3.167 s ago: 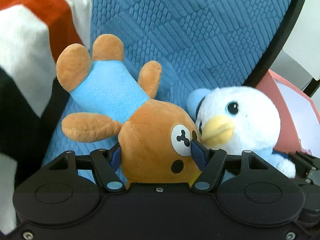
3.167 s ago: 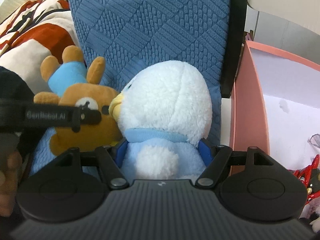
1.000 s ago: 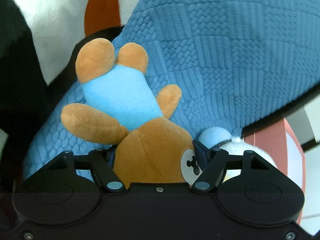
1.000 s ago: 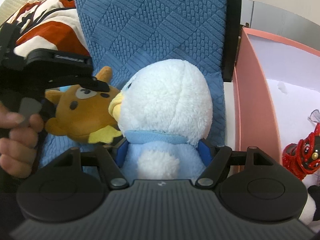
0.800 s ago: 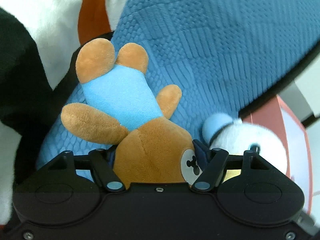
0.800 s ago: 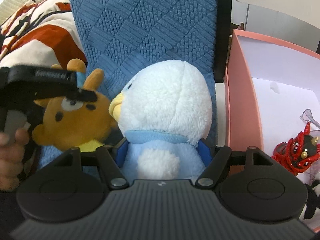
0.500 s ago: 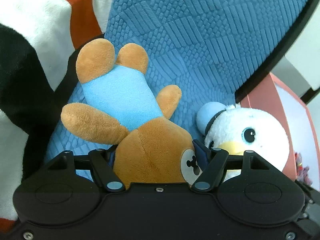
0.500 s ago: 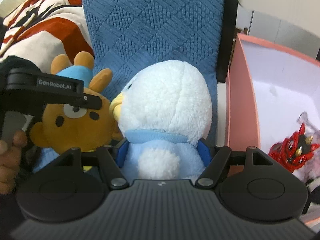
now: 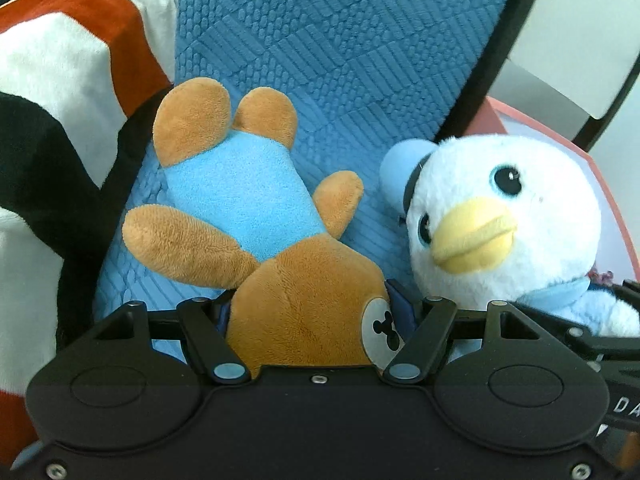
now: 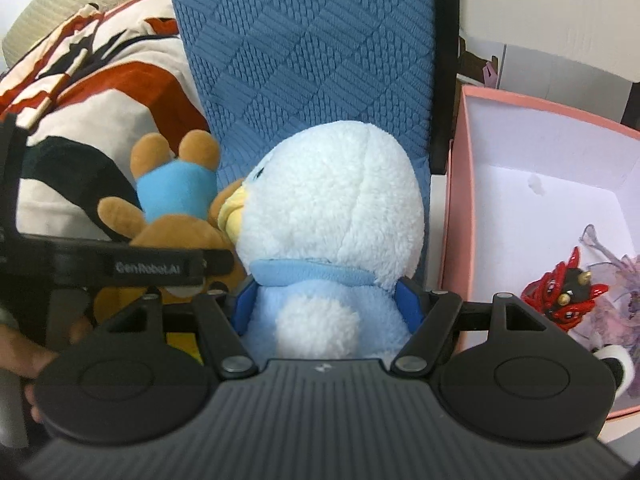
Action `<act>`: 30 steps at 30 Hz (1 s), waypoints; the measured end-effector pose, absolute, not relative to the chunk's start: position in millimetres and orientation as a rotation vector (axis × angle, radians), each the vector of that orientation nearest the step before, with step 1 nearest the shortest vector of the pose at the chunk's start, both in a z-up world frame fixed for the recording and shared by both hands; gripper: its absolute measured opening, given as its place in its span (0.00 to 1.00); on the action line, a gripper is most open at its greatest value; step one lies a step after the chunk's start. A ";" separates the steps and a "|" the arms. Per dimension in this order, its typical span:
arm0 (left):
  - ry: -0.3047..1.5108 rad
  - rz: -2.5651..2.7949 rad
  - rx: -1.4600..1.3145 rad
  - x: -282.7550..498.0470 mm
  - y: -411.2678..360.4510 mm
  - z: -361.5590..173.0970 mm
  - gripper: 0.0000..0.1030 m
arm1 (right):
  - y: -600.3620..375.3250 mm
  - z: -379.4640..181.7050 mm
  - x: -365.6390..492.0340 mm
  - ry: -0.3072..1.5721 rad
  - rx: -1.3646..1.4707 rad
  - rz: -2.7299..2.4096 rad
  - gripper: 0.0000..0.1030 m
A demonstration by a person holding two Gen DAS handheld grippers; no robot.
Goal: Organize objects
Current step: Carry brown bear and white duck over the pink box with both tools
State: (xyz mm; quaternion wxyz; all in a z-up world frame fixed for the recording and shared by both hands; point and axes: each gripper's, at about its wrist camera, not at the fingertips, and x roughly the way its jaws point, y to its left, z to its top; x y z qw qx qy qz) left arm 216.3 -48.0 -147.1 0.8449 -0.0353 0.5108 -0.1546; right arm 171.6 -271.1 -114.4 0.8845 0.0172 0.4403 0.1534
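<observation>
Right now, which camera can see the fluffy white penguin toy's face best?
The left wrist view: the fluffy white penguin toy faces it, showing both eyes and its yellow beak. The right wrist view shows only the back of its head, its blue collar and the beak's edge, with the right gripper holding its body.

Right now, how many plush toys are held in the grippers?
2. The brown bear is clamped head-first in the left gripper; the white penguin sits in the right gripper, both before the blue cushion. Others in the pink box may be hidden.
</observation>
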 end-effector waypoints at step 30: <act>1.003 -0.519 -0.047 211.7 -170.6 -6.8 0.68 | -387.5 21.2 180.6 0.723 0.114 0.217 0.70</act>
